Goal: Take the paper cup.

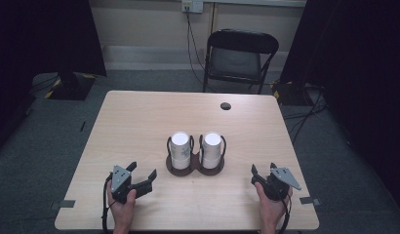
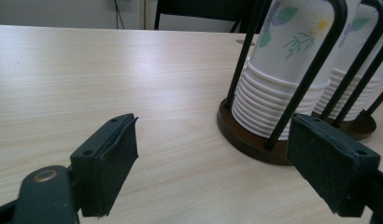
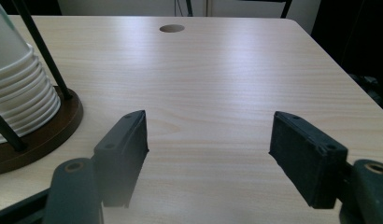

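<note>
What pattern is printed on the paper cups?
The paper cups are white with a leaf-and-flower print, seen best in the left gripper view.

A light wood table (image 1: 139, 122) stands on grey carpet (image 1: 334, 161), with a round cable hole (image 1: 226, 106) near its far edge. Beyond it a black folding chair (image 1: 239, 58) faces the table. The far wall (image 1: 144, 24) is pale, with a socket (image 1: 192, 5) and cables (image 1: 190, 39) hanging down. Black curtains (image 1: 354, 48) flank both sides. The light is dim and even.

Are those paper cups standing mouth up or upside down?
Upside down. The cup stacks show closed white bottoms on top in the high view, and their stacked rims sit lowest, against the brown holder base.
</note>
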### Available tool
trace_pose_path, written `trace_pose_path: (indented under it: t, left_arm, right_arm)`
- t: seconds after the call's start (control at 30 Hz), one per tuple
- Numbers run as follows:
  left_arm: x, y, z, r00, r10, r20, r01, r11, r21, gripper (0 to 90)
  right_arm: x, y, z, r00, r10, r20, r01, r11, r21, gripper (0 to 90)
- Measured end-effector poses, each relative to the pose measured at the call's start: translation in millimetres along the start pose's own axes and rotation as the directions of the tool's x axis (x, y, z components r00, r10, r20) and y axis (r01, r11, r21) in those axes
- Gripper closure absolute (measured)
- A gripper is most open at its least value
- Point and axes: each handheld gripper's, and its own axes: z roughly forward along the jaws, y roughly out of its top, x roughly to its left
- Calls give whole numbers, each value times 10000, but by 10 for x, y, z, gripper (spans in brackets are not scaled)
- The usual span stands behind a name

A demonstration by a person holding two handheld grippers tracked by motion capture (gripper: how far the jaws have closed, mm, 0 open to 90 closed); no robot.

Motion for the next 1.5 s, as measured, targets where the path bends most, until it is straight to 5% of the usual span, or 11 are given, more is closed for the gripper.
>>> trace_pose_path:
  t: [0.17, 0.3, 0.47, 0.77, 1.03, 1.3, 1.5]
  left_arm:
    - [5, 2, 4, 9999, -81, -60, 81, 10000, 32, 166]
    - [16, -1, -6, 9999, -148, -39, 148, 9999, -25, 166]
    - [12, 3, 6, 9995, -245, -183, 246, 9997, 29, 167]
    - [0, 4, 6, 9996, -79, -260, 81, 9999, 66, 168]
    - [6, 2, 3, 9998, -136, -146, 137, 9999, 26, 174]
    - [-11, 0, 1, 9998, 18, -191, -19, 10000, -3, 170]
    - [-37, -2, 2, 9995, 275, -143, -276, 9996, -16, 162]
  right_arm:
    - [19, -5, -10, 9999, -123, 93, 124, 9999, -108, 273]
    - [20, 6, 21, 9999, -106, 90, 103, 9995, 300, 276]
    - [69, 0, 3, 9990, -404, -215, 411, 9987, 304, 312]
    - [124, 15, -7, 9937, -131, -1115, 144, 9998, 104, 333]
    - [240, 88, -59, 9817, -190, -1896, 192, 9998, -12, 335]
    - [370, 191, -63, 9577, 96, -2875, -155, 9997, -181, 325]
    - [453, 279, -76, 9510, -18, -3093, -138, 9987, -483, 371]
